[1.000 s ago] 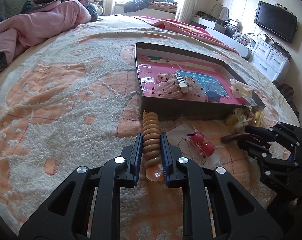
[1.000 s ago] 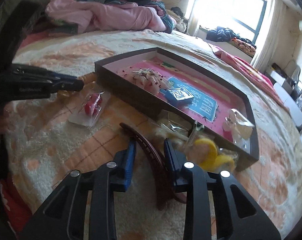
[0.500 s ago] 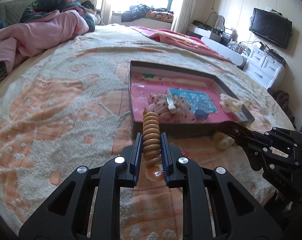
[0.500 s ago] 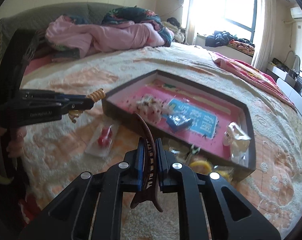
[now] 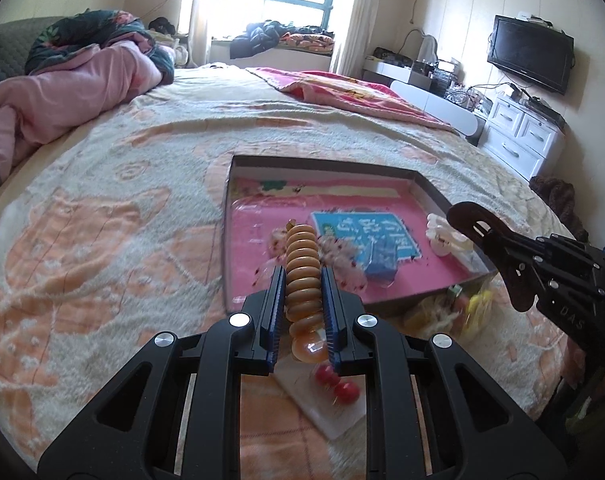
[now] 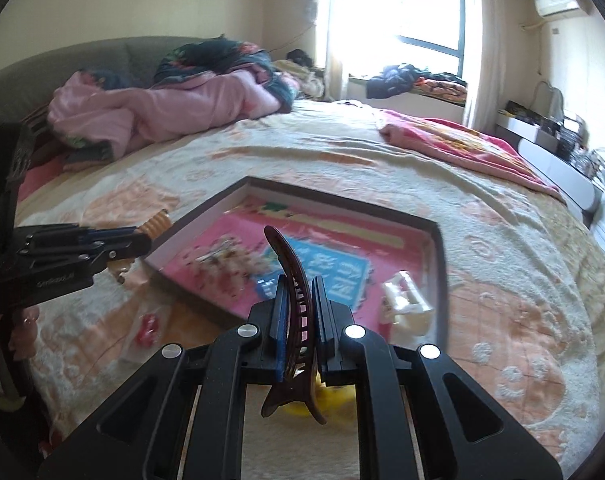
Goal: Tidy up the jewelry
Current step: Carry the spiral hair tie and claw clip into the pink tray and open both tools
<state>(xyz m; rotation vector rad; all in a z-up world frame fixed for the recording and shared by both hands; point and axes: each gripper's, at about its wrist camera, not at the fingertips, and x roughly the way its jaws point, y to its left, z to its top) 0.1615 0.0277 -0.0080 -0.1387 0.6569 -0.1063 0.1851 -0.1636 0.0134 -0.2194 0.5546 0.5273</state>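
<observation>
My left gripper (image 5: 301,274) is shut on an amber spiral hair tie (image 5: 301,264), held above the bedspread at the near edge of a shallow box (image 5: 227,216) with a pink floor. My right gripper (image 6: 298,284) is shut on a dark brown curved hair clip (image 6: 290,268), lifted over the box's (image 6: 441,264) near side. In the left wrist view the right gripper (image 5: 498,240) shows at the right with the clip (image 5: 468,216). In the right wrist view the left gripper (image 6: 136,240) shows at the left with the hair tie (image 6: 156,222). The box holds a speckled white hairpiece (image 5: 342,258), a blue card (image 5: 362,232) and a cream clip (image 6: 402,304).
A clear packet with red bead earrings (image 5: 338,384) lies on the bedspread below my left gripper. Yellow hair items (image 5: 474,304) sit outside the box's near right corner. A pink quilt (image 5: 62,92) is heaped at the bed's far left. White drawers (image 5: 522,136) stand at the right.
Both grippers rose off the bedspread with their items. The right gripper closed on the brown clip and lifted it. The box now sits lower in both views.
</observation>
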